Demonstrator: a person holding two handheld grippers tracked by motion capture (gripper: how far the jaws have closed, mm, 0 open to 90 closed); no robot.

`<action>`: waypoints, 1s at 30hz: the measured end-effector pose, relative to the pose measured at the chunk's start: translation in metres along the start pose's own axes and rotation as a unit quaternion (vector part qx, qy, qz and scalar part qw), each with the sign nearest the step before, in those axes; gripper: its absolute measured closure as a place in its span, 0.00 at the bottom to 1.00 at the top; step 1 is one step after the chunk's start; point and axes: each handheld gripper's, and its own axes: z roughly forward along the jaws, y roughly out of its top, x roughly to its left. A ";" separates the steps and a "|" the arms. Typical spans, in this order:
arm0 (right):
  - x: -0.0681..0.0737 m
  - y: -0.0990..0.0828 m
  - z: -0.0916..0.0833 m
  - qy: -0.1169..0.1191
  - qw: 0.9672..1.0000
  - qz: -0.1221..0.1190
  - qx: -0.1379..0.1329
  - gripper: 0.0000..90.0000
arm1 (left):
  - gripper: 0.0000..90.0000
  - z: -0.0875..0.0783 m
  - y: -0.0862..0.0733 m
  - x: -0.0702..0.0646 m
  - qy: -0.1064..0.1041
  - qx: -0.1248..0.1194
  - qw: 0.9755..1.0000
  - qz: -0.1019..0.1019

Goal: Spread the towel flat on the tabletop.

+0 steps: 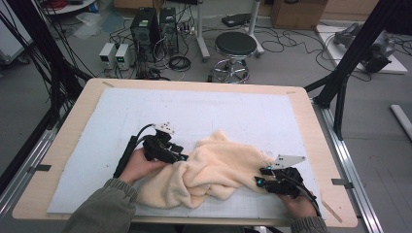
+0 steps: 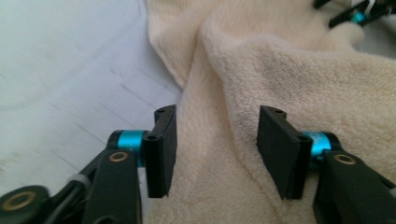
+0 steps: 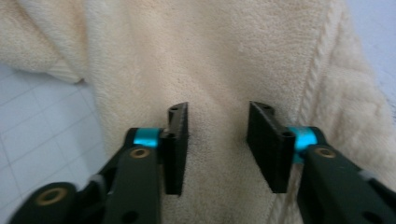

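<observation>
Cream towel [image 1: 214,170] lies crumpled near table's [image 1: 73,126] front edge.

A crumpled towel [image 1: 214,170] lies on the mat [image 1: 204,114] covering the counter [image 1: 311,116], toward its near edge. The left gripper [image 1: 177,156] is at the towel's left end, the right gripper [image 1: 263,180] at its right. A stool [image 1: 235,46] stands on the floor behind the counter.

A cream towel [image 1: 214,170] lies crumpled on the white mat [image 1: 194,111] covering the wooden tabletop [image 1: 311,126]; the left gripper [image 1: 180,158] meets its left edge, the right gripper [image 1: 260,177] its right edge; beyond the tabletop stand a black stool [image 1: 235,46] and computer towers [image 1: 154,26] amid floor cables.
</observation>
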 end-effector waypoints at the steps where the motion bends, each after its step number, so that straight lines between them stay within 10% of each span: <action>1: 0.001 0.000 0.000 0.005 1.000 -0.003 -0.001 0.78 | 0.72 0.003 -0.003 -0.001 -0.008 0.002 1.000 -0.001; 6: 0.000 0.002 0.002 0.024 1.000 -0.016 0.001 0.95 | 0.96 0.007 -0.007 -0.011 -0.007 0.020 1.000 0.012; 21: 0.003 0.048 0.021 0.028 0.998 -0.055 -0.020 0.96 | 1.00 -0.081 -0.075 -0.037 0.033 -0.054 0.998 0.007; 30: 0.011 0.032 0.001 0.045 0.997 -0.045 -0.037 0.95 | 0.71 -0.069 -0.035 -0.034 0.067 -0.133 0.988 0.044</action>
